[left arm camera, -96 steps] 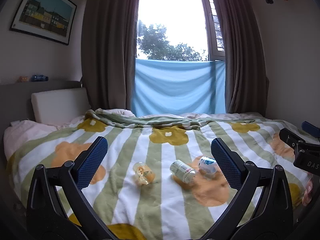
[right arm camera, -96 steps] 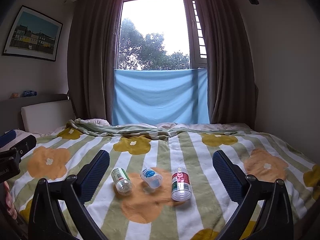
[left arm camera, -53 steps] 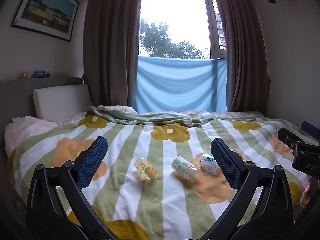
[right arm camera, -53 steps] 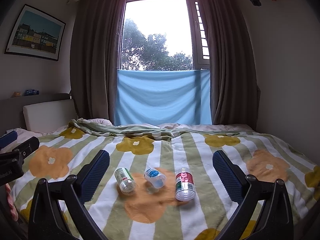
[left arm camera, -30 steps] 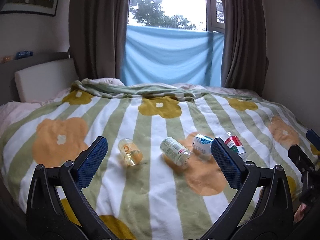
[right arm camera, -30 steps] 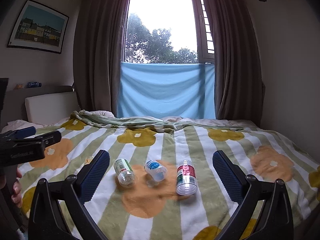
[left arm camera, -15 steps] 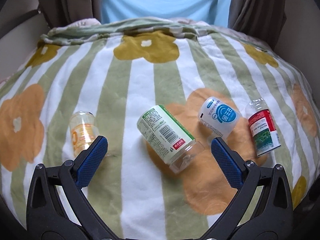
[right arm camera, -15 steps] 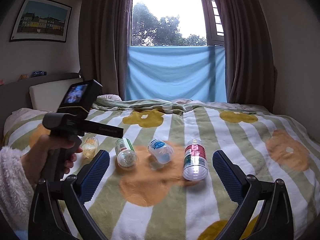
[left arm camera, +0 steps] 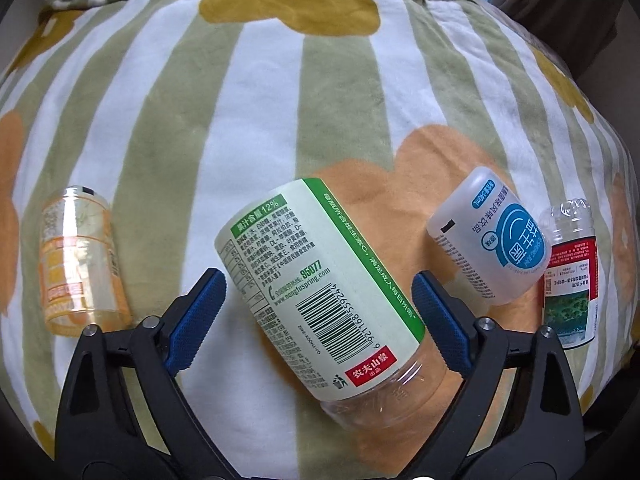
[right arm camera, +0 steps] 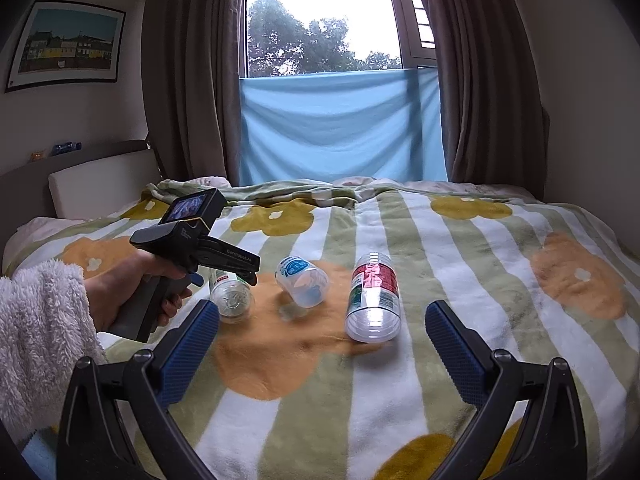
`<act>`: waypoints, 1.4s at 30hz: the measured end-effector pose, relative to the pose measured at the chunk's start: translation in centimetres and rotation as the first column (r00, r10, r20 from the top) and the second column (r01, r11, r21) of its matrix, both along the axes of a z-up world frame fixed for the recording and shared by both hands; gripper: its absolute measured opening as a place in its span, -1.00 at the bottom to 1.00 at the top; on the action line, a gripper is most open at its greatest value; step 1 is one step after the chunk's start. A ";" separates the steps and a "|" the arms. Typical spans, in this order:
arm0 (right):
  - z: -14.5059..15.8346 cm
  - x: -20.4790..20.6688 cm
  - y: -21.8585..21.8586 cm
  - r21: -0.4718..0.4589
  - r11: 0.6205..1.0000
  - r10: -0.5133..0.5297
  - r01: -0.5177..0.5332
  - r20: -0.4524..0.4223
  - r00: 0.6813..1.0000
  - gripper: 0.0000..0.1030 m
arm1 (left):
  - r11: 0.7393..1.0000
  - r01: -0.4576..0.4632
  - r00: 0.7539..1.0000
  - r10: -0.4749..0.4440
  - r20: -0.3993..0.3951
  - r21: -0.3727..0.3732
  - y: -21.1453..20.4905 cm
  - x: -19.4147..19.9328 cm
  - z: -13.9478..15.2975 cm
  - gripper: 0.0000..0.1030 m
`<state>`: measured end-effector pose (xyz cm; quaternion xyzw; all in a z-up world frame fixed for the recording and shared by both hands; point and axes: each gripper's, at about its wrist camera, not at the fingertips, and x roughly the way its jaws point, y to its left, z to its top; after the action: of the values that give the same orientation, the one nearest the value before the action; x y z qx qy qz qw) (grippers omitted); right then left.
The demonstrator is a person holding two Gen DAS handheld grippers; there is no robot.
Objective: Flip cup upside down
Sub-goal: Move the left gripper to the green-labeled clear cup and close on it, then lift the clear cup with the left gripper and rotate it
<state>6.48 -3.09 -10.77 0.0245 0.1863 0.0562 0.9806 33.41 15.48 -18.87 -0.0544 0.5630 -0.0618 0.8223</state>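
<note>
Several clear plastic cups lie on their sides on the striped flower blanket (left arm camera: 248, 92). The green-label cup (left arm camera: 320, 280) lies between the open blue pads of my left gripper (left arm camera: 318, 322), not gripped. To its left lies an orange-label cup (left arm camera: 78, 272), to its right a blue-label cup (left arm camera: 492, 236) and a red-label cup (left arm camera: 572, 276). In the right wrist view my left gripper (right arm camera: 236, 270) hovers over the green-label cup (right arm camera: 232, 294); the blue-label cup (right arm camera: 302, 280) and red-label cup (right arm camera: 374, 294) lie beside it. My right gripper (right arm camera: 320, 344) is open and empty, held back near the bed's front.
A white headboard cushion (right arm camera: 100, 184) and pillow sit at the far left. Brown curtains (right arm camera: 188, 80) and a blue cloth (right arm camera: 340, 124) hang behind the bed. A wall stands to the right of the bed.
My left gripper has moved forward and down onto the green-label cup, which now lies between its open fingers. My right gripper has stayed back, almost still.
</note>
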 end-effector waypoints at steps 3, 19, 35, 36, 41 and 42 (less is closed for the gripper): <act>-0.3 0.2 0.1 -0.005 1.000 0.002 -0.003 -0.011 1.000 1.00 | 0.999 0.013 1.000 -0.013 -0.025 -0.031 -0.2 0.1 -0.6 0.56; 0.6 -0.1 1.2 0.008 1.000 0.030 -0.030 0.015 0.999 1.00 | 0.987 0.099 0.995 -0.100 0.000 -0.127 0.6 -3.4 3.5 0.23; 3.0 -3.6 2.0 -0.014 1.000 0.018 -0.017 0.084 0.996 1.00 | 0.854 0.043 0.993 -0.096 -0.075 -0.518 -0.8 -15.1 1.9 0.21; 3.1 -3.8 2.0 -0.014 1.000 0.017 -0.016 0.085 0.996 1.00 | 0.849 0.027 0.991 -0.092 -0.098 -0.528 -0.8 -15.6 1.0 0.21; 3.4 -4.4 2.4 -0.016 1.000 0.021 -0.019 0.092 0.996 1.00 | 0.814 -0.066 0.983 -0.047 -0.178 -0.578 -0.1 -17.1 -1.8 0.22; 3.5 -4.5 2.5 -0.017 1.000 0.022 -0.021 0.094 0.995 1.00 | 0.804 -0.086 0.981 -0.035 -0.191 -0.588 0.2 -17.2 -1.9 0.23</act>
<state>1.97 -0.60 -7.30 0.0118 0.1406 0.0664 0.9878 16.24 15.73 -20.79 -0.3219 0.5914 -0.2179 0.7065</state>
